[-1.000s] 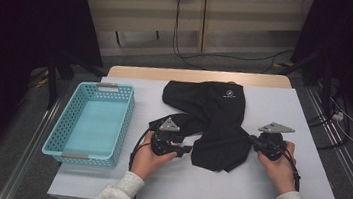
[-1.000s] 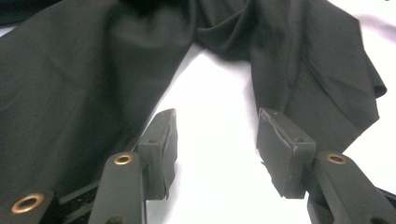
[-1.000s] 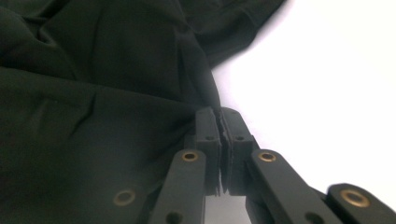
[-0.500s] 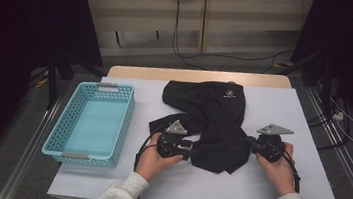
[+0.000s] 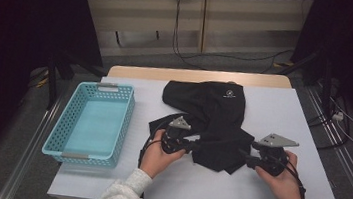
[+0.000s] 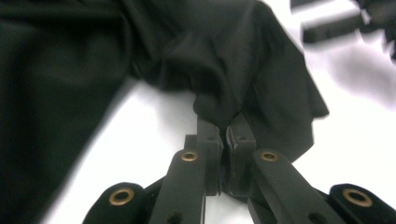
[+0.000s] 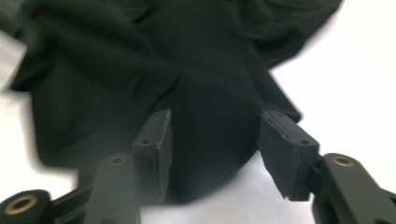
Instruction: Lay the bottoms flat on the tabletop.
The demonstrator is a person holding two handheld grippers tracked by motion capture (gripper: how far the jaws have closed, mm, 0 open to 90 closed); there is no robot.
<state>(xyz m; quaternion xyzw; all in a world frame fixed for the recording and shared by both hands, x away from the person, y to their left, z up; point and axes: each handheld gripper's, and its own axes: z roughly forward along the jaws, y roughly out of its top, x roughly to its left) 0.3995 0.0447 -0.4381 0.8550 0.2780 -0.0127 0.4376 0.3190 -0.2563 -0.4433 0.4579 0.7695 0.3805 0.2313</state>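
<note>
A black garment (image 5: 220, 119) is lying crumpled mid-table, stretching lengthwise from far edge toward the person. The left gripper (image 5: 198, 145) is pinching its near fold; the right gripper (image 5: 244, 156), jaws just opening, is straddling cloth unpressed.

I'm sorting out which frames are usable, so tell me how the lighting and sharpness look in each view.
High view: dim room, dark surroundings, the white table lit evenly, reasonably sharp. Left gripper view: the black garment is soft and underexposed, the table glares white, and the left gripper pinching a fold is sharpest. Right gripper view: motion blur throughout, cloth folds barely readable between the right gripper pads.
</note>
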